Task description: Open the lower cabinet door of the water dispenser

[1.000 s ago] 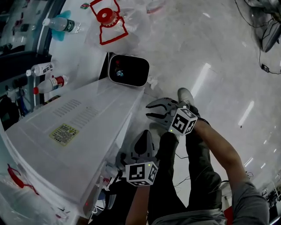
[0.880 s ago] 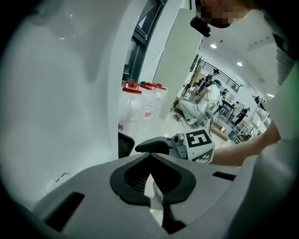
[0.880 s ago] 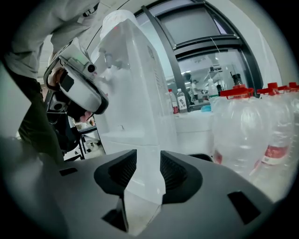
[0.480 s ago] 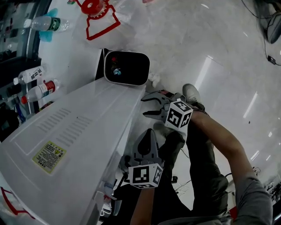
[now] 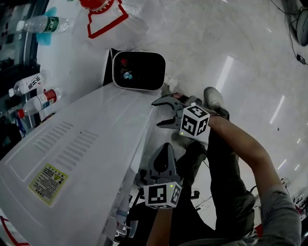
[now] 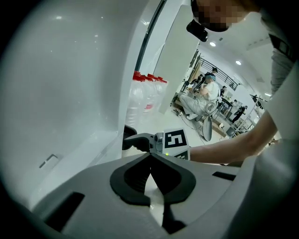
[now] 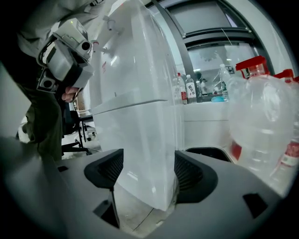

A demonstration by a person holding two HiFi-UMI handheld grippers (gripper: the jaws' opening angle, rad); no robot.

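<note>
The white water dispenser (image 5: 82, 144) fills the left of the head view, seen from above. In the right gripper view its lower cabinet door (image 7: 140, 144) sits below a seam, and the cabinet's corner edge stands between the jaws without touching the pads. My right gripper (image 5: 156, 114) (image 7: 148, 172) is open beside the dispenser's front; its jaws have just been opening. My left gripper (image 5: 164, 147) (image 6: 150, 155) is shut on nothing, below the right one and close to the dispenser's white wall (image 6: 60, 102).
A white-framed black device (image 5: 139, 71) stands on the floor at the dispenser's far end. Big water jugs with red caps (image 5: 101, 12) (image 7: 261, 116) are nearby, and small bottles (image 5: 33, 84) line the left. The person's legs and a shoe (image 5: 214, 100) are at the right.
Both grippers have sunk lower along the dispenser's front. The right jaws have spread from narrow to wide. The left jaws stayed shut.
</note>
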